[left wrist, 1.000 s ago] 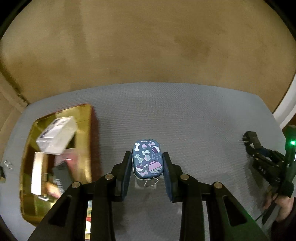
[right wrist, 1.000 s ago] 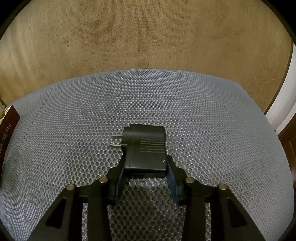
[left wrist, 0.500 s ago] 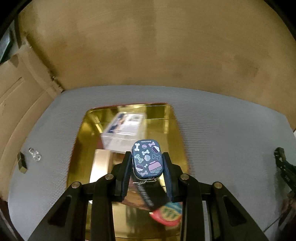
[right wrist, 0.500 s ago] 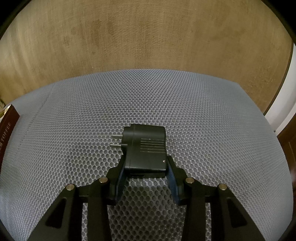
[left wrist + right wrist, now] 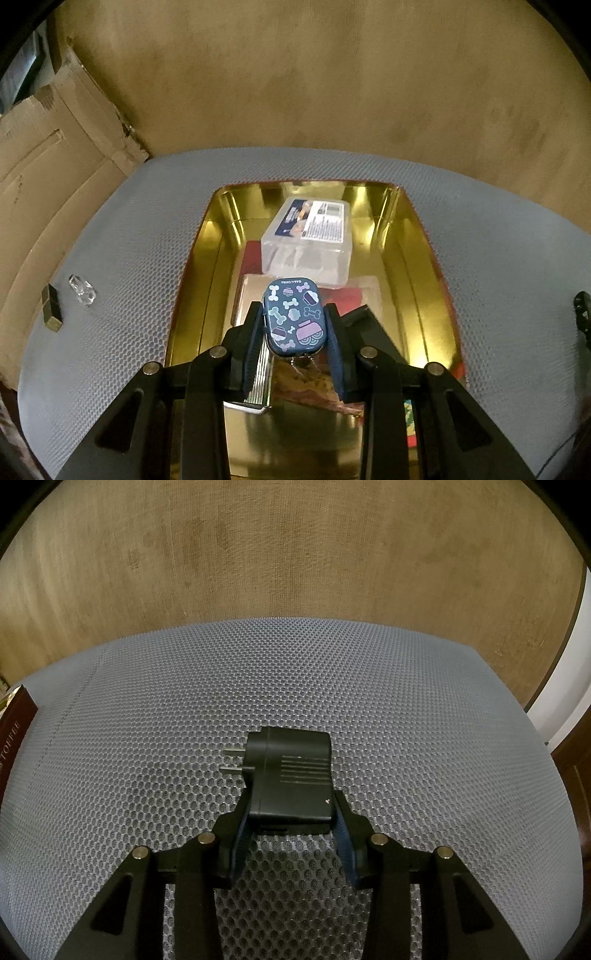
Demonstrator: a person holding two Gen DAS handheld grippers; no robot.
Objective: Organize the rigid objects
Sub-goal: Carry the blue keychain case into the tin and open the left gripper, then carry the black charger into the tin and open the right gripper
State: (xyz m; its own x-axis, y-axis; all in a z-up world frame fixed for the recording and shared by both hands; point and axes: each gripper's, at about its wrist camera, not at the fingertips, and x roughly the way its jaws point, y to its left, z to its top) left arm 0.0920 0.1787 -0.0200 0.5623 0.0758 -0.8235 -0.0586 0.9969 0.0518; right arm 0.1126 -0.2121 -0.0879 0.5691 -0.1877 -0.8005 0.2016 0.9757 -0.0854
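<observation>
My left gripper point(image 5: 294, 334) is shut on a small blue case point(image 5: 294, 315) printed with bones and bowls, its little chain dangling below. It hangs over the gold tin tray point(image 5: 417, 266), just in front of a clear plastic box point(image 5: 308, 240) lying in the tray. Flat packets and a dark item point(image 5: 373, 325) lie under the case. My right gripper point(image 5: 291, 812) is shut on a black plug adapter point(image 5: 291, 771) with its two prongs pointing left, held low over the grey mesh mat point(image 5: 406, 709).
Left of the tray on the mat point(image 5: 122, 236) lie a small clear piece point(image 5: 82, 290) and a dark little block point(image 5: 50, 311). Cardboard point(image 5: 44, 147) stands at the far left. A dark red box edge point(image 5: 14, 723) shows at the left in the right wrist view.
My left gripper carried the blue case leftwards from bare mat to over the gold tray. The right gripper and the adapter stayed still.
</observation>
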